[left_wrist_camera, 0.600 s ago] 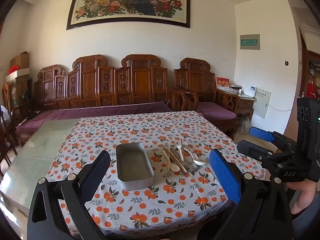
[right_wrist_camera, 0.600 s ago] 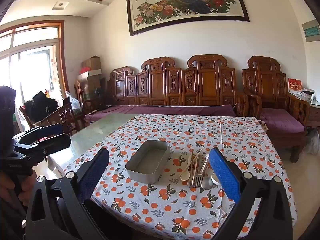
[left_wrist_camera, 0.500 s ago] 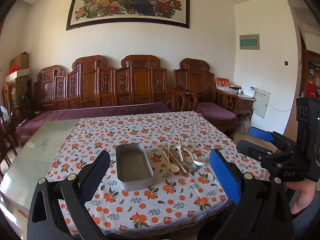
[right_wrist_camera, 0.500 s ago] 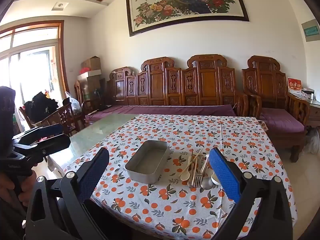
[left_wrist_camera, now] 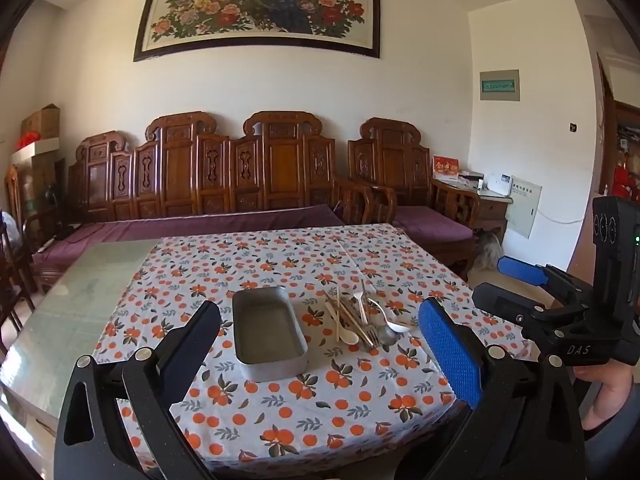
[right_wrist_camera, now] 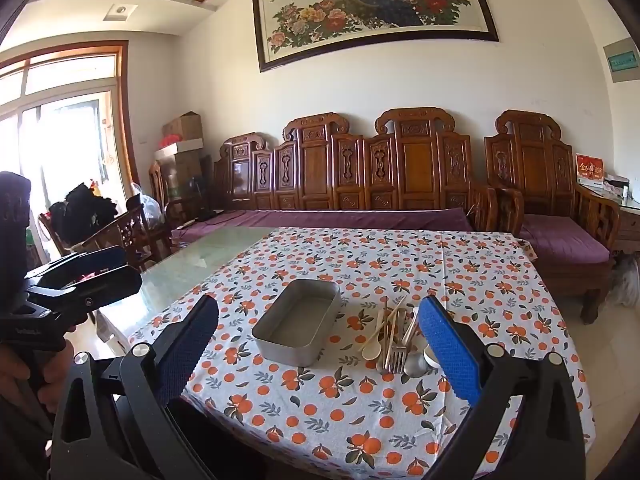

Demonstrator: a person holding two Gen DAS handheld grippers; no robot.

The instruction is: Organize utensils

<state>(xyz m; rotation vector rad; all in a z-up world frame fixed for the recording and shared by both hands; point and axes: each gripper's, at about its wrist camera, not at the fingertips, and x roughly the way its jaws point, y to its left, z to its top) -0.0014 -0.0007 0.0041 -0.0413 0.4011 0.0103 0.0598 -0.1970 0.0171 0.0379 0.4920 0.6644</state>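
An empty grey metal tin (left_wrist_camera: 268, 330) (right_wrist_camera: 298, 326) sits on the orange-patterned tablecloth (left_wrist_camera: 320, 408). Just to its right lies a pile of utensils (left_wrist_camera: 362, 320) (right_wrist_camera: 396, 340): several pale spoons, metal forks, metal spoons and chopsticks. My left gripper (left_wrist_camera: 320, 356) hovers open before the table's near edge, nothing between its fingers. My right gripper (right_wrist_camera: 320, 356) is open too, held short of the table, empty. Each gripper shows at the edge of the other's view, held by a hand.
Bare glass tabletop (left_wrist_camera: 76, 300) lies left of the cloth. A carved wooden bench with purple cushions (left_wrist_camera: 192, 224) stands behind the table, an armchair (left_wrist_camera: 412, 208) at the right. Wooden chairs (right_wrist_camera: 132, 236) stand at the left by the window.
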